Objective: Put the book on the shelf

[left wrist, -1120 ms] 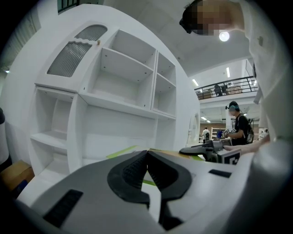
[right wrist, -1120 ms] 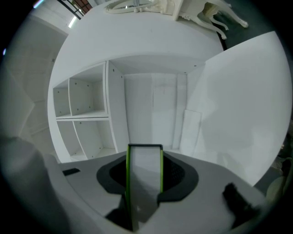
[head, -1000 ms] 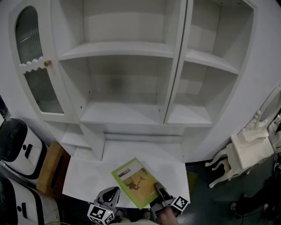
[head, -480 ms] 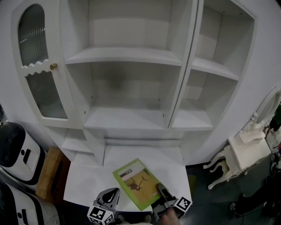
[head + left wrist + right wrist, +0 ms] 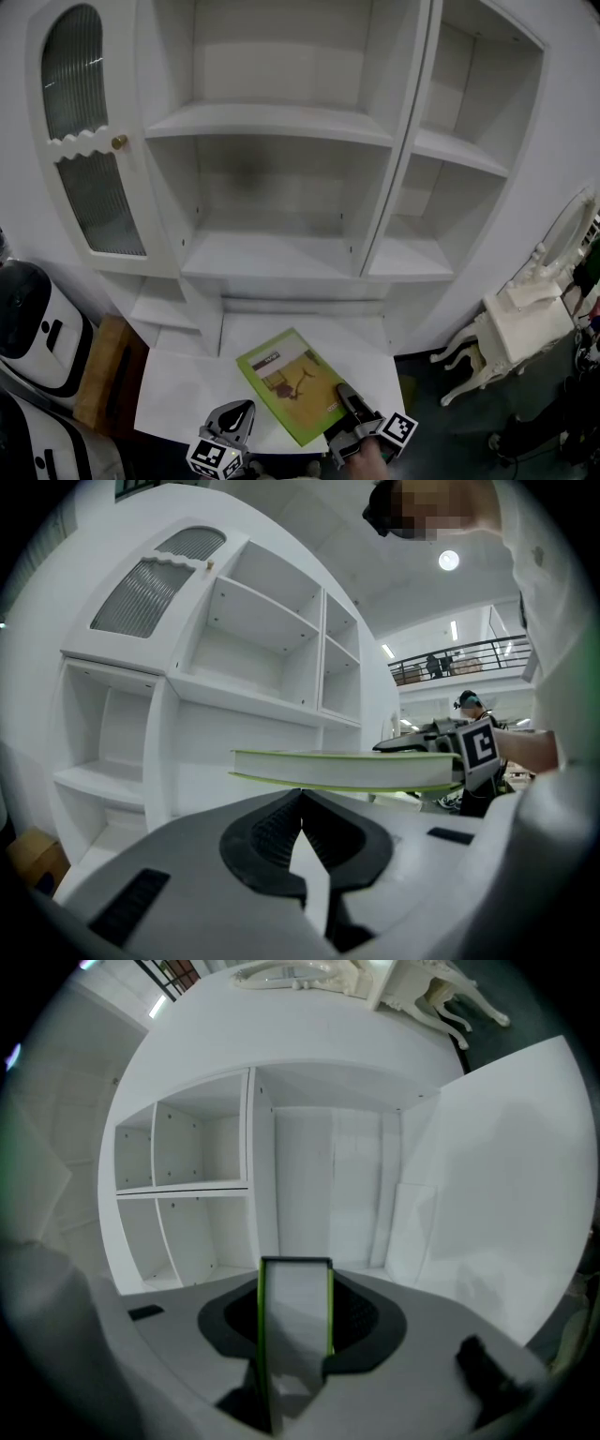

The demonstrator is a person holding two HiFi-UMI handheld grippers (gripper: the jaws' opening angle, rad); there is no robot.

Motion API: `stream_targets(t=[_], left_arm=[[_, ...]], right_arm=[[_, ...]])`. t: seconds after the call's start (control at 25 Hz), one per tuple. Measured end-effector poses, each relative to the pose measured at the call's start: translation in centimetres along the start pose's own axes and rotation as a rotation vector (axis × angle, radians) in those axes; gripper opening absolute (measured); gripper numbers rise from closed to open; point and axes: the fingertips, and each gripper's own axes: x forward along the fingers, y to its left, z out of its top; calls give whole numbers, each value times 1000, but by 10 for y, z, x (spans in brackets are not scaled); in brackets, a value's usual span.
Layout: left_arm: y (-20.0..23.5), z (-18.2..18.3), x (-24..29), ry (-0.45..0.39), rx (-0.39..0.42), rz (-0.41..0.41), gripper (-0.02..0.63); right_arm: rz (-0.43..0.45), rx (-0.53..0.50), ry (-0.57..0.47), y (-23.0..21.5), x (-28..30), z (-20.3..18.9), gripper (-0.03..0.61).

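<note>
While the left claw (image 5: 236, 417) hangs shut and empty, its jaws meeting with nothing between them, the right claw (image 5: 345, 401) stands about half open and is clamped on the book (image 5: 289, 377). It grips the near edge, so both green covers press against its pads.

From that grip the book reaches forward and to the left, lying flat and level. It passes just ahead of the left claw without touching it. Against a second ago the book sits a little higher and the right claw has drifted slightly rightward. The grip looks the same, and the left claw has barely shifted. The left gripper view shows the book in the air, clear of the desk (image 5: 183, 398) below both claws, so the lift seems under way rather than just starting.

Ahead of the right claw and above it is the wide shelf (image 5: 272, 261), bare and open, with a narrower one to its right past the upright (image 5: 380, 234). More shelves stack higher up. A glass door (image 5: 80, 141) stands open far to the left.

The book probably still has to go further up and well forward to clear the shelf's front edge. Held at one edge only, its far end may droop on the way.
</note>
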Motion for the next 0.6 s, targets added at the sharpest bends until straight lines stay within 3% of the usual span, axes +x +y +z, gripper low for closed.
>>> stream_targets(t=[0.6], left_arm=[[1, 4, 7, 1, 9, -18, 9]], right_arm=[[15, 8, 24, 58, 12, 3, 141]])
